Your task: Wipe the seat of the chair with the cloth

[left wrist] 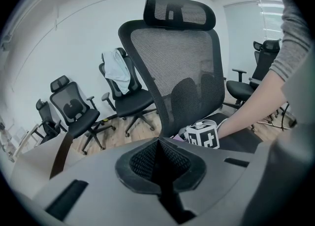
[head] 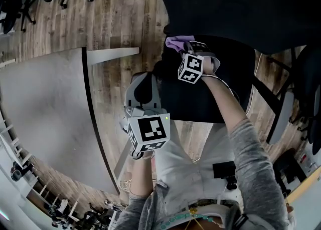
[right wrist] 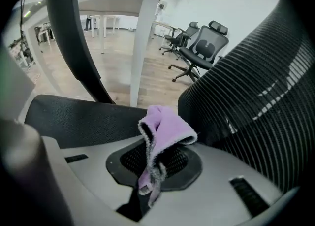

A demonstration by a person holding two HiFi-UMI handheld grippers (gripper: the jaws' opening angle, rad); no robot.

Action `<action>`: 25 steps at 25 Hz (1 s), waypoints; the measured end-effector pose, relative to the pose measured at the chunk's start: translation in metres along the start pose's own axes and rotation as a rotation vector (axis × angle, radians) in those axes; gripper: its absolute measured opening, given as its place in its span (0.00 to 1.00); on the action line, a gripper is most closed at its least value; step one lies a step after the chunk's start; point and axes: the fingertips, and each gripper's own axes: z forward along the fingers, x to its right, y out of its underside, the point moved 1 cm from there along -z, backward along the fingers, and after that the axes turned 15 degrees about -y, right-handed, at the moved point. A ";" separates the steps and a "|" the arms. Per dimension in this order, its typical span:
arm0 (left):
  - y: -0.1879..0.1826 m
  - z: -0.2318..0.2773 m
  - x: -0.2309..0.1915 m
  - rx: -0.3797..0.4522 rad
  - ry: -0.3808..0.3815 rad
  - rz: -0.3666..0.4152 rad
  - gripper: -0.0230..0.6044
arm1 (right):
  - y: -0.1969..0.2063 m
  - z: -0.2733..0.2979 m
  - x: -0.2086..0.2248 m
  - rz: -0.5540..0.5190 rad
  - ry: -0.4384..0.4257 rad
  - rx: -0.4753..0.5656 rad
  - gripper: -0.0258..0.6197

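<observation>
Big black mesh office chair (left wrist: 182,72), woven fabric seat (right wrist: 83,121). My left gripper (left wrist: 160,163) is off to the side w/ jaws pinched together, nothing in them. My right gripper (right wrist: 152,171) clamps the fuzzy lilac cloth (right wrist: 165,129), bunched up at the seat's rear by the backrest.

Wood plank floor (head: 115,18), white walls (left wrist: 64,28), spare blk office chairs (left wrist: 74,107), grey desk (head: 45,119) on my L.

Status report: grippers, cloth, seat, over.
Right gripper shut on purple cloth, at the chair seat by the backrest; contact unclear. Left gripper shut, empty, beside the seat. Nothing blocking.
</observation>
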 end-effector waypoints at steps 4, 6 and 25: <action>-0.001 -0.004 0.003 0.002 0.000 0.003 0.04 | 0.006 0.013 -0.002 0.018 -0.004 -0.030 0.11; 0.000 -0.002 0.001 0.003 -0.001 0.004 0.04 | 0.007 0.018 0.001 0.043 -0.002 -0.029 0.11; -0.002 0.000 0.000 0.007 -0.007 0.014 0.04 | 0.022 0.016 0.004 0.035 0.023 -0.049 0.11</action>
